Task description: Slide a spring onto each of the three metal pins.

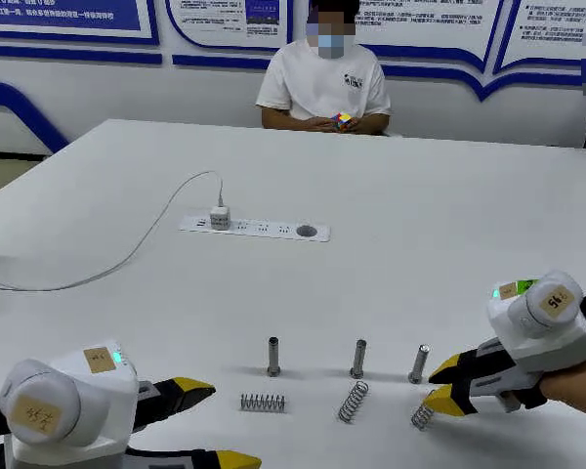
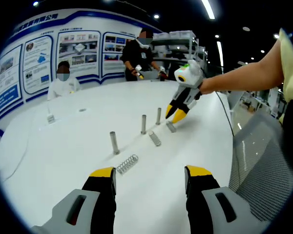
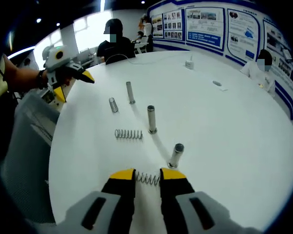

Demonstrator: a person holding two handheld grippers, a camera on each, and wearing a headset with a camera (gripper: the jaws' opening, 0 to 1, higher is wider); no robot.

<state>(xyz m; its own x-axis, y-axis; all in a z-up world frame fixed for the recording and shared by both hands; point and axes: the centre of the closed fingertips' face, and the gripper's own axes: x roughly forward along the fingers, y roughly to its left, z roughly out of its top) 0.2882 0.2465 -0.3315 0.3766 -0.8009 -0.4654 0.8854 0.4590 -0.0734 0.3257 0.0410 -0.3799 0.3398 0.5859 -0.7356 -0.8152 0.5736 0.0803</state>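
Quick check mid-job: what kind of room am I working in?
Probably a meeting or showroom space, not a workshop: a large white table, blue-framed display boards on the wall, a power strip.

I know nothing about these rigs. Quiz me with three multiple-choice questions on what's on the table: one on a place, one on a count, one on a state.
1. Where is the power strip relative to the metal pins?
A) nearer the camera
B) beyond them, toward the seated person
C) touching them

2. How many springs are there?
A) three
B) two
C) five

3. What state are the springs in?
A) all on pins
B) one on a pin
C) all lying on the table, pins bare

Answers: B, it lies past the pin row; A, one before each pin; C, every pin is bare.
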